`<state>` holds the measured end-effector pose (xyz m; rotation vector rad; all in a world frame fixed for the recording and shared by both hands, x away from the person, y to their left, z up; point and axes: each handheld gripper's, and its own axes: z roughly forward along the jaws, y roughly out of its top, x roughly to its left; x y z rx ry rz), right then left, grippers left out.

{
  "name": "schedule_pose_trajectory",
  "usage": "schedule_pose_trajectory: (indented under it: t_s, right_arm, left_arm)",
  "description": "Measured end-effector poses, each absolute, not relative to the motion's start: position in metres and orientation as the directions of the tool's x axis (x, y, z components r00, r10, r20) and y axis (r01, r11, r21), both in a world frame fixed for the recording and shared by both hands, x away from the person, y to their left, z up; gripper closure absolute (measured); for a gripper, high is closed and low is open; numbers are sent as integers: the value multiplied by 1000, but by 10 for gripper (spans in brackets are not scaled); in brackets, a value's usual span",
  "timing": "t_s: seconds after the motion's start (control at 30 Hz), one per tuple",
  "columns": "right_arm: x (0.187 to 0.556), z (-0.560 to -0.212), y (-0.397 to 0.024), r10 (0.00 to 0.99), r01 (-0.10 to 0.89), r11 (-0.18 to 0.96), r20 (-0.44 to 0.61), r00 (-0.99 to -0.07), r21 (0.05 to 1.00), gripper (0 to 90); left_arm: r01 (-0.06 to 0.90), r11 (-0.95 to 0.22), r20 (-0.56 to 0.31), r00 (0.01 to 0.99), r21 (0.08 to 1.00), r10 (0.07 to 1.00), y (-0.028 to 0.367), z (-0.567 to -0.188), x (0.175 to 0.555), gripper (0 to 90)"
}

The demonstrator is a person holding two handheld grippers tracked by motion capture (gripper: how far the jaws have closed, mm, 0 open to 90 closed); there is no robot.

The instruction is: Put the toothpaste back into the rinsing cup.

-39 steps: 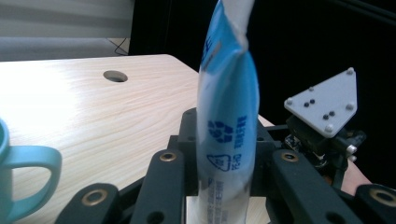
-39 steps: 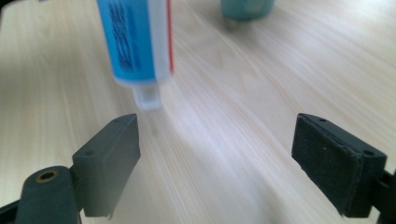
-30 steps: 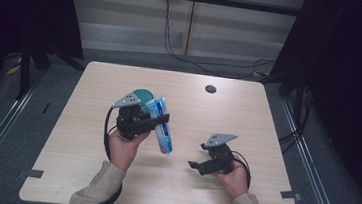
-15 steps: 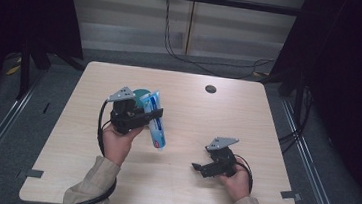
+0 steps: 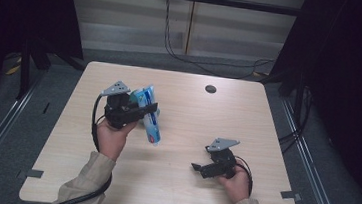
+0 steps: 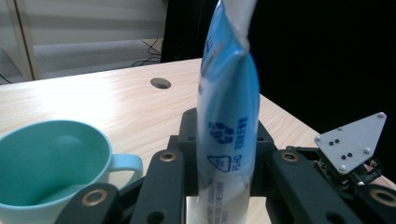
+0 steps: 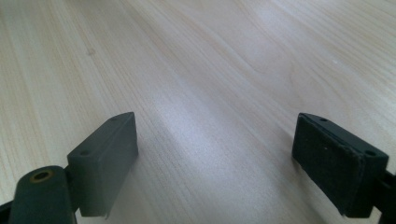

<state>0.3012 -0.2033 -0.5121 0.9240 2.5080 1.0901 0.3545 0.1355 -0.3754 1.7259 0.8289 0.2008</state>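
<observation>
My left tongs [image 5: 140, 112] pinch the toothpaste tube [image 5: 148, 115] near its crimped end, long axis slanting cap-down toward the desk [image 5: 267, 120], teal mug [image 6: 51, 163] just beside; right tongs [image 5: 201, 169] spread, idle, well apart

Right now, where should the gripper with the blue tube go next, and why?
Probably a short move to bring the tube over the teal mug and lower it in. The left gripper is shut on the tube, lifted off the table, and the mug sits right beside it, open side up. The right gripper rests open.
</observation>
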Motion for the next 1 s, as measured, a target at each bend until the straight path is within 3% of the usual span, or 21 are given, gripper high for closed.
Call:
schedule_pose_trajectory:
  t_s: [1.0]
  right_arm:
    - [301, -512, -203, 643, 453, 516, 20, -765, 727, 139]
  left_arm:
    - [419, -106, -257, 717, 902, 648, 149, -342, 373, 742]
